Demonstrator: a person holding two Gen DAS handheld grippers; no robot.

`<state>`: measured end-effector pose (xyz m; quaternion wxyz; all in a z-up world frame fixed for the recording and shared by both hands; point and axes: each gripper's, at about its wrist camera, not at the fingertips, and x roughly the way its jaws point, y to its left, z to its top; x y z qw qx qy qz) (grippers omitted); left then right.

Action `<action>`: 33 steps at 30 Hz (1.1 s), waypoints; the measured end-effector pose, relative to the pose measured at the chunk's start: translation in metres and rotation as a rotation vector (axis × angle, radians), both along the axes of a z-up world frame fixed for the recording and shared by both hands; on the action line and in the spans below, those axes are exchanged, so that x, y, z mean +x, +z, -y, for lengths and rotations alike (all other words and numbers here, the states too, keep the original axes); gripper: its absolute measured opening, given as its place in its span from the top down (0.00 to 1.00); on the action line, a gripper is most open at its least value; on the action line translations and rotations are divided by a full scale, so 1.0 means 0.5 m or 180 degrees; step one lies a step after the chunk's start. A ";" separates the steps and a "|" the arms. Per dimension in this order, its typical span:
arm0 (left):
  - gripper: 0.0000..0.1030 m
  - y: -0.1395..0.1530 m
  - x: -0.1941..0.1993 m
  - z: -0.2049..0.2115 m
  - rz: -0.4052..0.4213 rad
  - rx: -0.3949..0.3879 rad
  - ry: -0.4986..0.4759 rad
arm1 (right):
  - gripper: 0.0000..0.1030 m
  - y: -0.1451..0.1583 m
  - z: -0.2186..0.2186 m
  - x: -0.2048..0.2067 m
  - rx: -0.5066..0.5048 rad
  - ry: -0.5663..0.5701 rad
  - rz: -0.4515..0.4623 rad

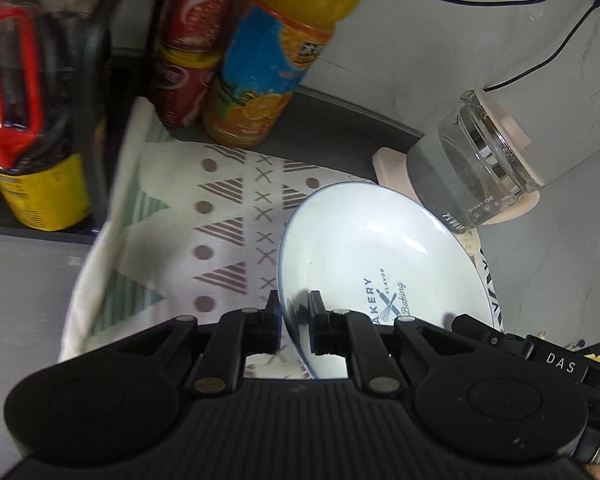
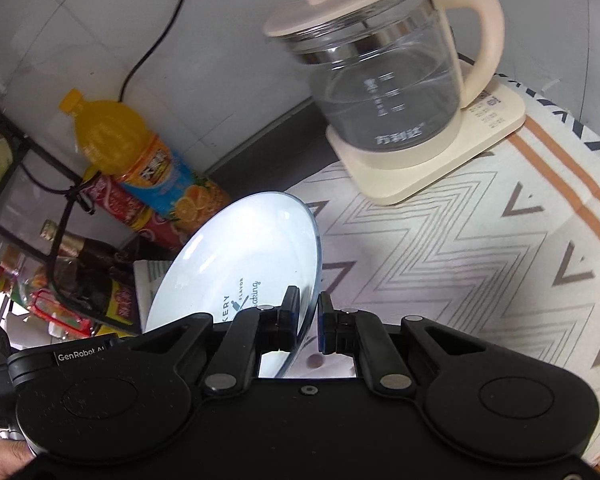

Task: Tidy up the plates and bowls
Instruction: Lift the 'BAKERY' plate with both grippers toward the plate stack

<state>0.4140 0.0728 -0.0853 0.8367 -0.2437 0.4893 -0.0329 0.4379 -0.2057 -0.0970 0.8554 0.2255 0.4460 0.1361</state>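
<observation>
A pale blue plate (image 1: 376,248) with "BAKERY FLAVOR Baking" print is held tilted above the patterned cloth. My left gripper (image 1: 294,320) has its fingers on either side of the plate's rim and is shut on it. The same plate (image 2: 240,256) shows in the right wrist view, where my right gripper (image 2: 308,318) straddles the opposite rim, its jaws close around the edge. The left gripper's body (image 2: 80,356) shows at the lower left there. No bowl is in view.
A glass kettle (image 2: 384,80) stands on a cream base (image 2: 432,152) at the back. An orange juice bottle (image 1: 276,56), red cans (image 1: 192,40) and a dark bottle (image 2: 88,264) stand by a black wire rack (image 2: 32,168). A patterned cloth (image 1: 220,216) covers the table.
</observation>
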 end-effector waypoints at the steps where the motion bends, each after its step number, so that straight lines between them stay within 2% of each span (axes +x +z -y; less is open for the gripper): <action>1: 0.90 0.002 -0.007 -0.010 0.0008 0.0011 -0.0018 | 0.91 0.001 -0.010 -0.009 -0.0005 -0.0001 0.0011; 6: 0.90 0.011 -0.040 -0.049 0.0041 0.0046 -0.0057 | 0.91 0.003 -0.057 -0.052 0.0017 -0.0061 0.0035; 13: 0.90 0.025 -0.090 -0.086 0.0084 0.0054 0.0043 | 0.91 0.007 -0.105 -0.104 0.0036 -0.0054 0.0054; 24: 0.90 0.050 -0.190 -0.092 0.0171 0.0069 0.0323 | 0.91 0.030 -0.136 -0.162 0.0025 0.0137 0.0178; 33: 0.90 0.058 -0.287 -0.091 0.0136 0.0082 0.0517 | 0.91 0.043 -0.143 -0.234 -0.0012 0.0372 0.0282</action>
